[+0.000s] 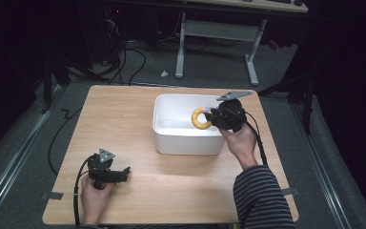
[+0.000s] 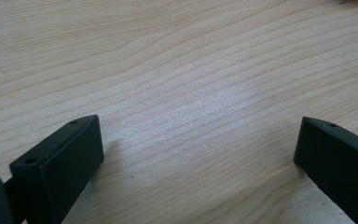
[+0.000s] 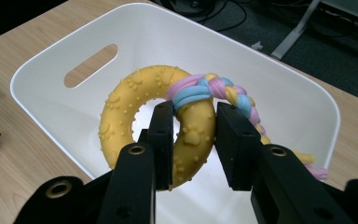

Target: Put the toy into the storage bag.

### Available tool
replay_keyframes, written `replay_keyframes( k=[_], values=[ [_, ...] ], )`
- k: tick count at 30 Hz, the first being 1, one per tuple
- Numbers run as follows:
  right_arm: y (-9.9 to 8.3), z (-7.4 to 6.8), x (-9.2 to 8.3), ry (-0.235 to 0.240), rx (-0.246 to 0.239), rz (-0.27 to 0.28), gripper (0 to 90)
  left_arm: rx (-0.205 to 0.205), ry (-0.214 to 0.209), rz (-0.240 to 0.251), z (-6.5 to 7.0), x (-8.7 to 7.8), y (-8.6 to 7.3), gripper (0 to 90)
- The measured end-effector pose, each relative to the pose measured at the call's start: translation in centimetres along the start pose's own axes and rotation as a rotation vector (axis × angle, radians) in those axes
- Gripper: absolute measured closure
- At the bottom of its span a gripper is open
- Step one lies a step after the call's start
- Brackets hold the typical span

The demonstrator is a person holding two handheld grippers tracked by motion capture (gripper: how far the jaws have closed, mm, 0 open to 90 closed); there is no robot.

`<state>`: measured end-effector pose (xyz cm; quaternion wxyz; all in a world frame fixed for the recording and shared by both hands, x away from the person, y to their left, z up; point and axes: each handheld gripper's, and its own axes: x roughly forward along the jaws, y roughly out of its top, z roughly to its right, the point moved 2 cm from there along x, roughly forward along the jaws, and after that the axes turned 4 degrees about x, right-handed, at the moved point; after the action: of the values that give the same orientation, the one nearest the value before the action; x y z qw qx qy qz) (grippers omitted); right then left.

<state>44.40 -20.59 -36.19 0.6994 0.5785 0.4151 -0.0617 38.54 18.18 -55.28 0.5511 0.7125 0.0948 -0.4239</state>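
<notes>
One wooden table (image 1: 171, 191) — dark room

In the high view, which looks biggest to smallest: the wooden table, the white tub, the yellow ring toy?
1. wooden table, by far the largest.
2. white tub, standing on it.
3. yellow ring toy, smallest, held by the right tool over the tub.
</notes>
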Motion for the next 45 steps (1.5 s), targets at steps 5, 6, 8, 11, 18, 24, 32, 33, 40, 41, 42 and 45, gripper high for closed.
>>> replay_keyframes(
  k=[5,6,8,11,18,24,32,33,40,41,42,45],
  values=[
    [-0.1,-0.3,0.9,0.003,0.001,-0.023,68.8,0.001,0.0,-0.001,0.0,0.0,0.0,1.4],
    [-0.1,-0.3,0.9,0.003,0.001,-0.023,68.8,0.001,0.0,-0.001,0.0,0.0,0.0,1.4],
    [-0.2,-0.4,1.5,-0.001,0.0,-0.042,68.8,0.001,0.0,-0.001,0.0,0.0,0.0,1.4],
    [-0.3,-0.4,1.8,0.006,0.007,-0.043,68.8,0.001,0.0,-0.001,0.0,0.0,0.0,1.4],
    [-0.7,-0.6,2.5,0.018,0.01,-0.067,68.8,0.0,0.0,0.0,0.0,0.0,0.0,1.4],
    [-1.0,-0.7,3.1,0.022,0.013,-0.095,68.8,0.0,0.0,0.0,0.0,0.0,0.0,1.5],
    [-1.5,-0.7,3.3,0.04,0.021,-0.123,68.7,-0.001,0.0,0.0,0.0,0.0,0.0,1.5],
    [-1.6,-0.7,3.3,0.037,0.02,-0.128,68.7,0.001,0.0,0.0,0.0,0.0,0.0,1.5],
    [-1.7,-0.7,3.1,0.045,0.016,-0.131,68.7,0.001,0.0,0.0,0.0,0.0,0.0,1.5],
    [-1.7,-0.7,3.2,0.046,0.019,-0.13,68.6,0.001,0.0,0.0,0.0,0.0,0.0,1.5],
    [-1.7,-0.7,3.2,0.046,0.019,-0.13,68.6,0.001,0.0,0.0,0.0,0.0,0.0,1.5],
    [-1.7,-0.6,3.1,0.052,0.028,-0.124,68.0,0.001,0.0,0.0,0.0,0.0,0.0,1.5]
  ],
)
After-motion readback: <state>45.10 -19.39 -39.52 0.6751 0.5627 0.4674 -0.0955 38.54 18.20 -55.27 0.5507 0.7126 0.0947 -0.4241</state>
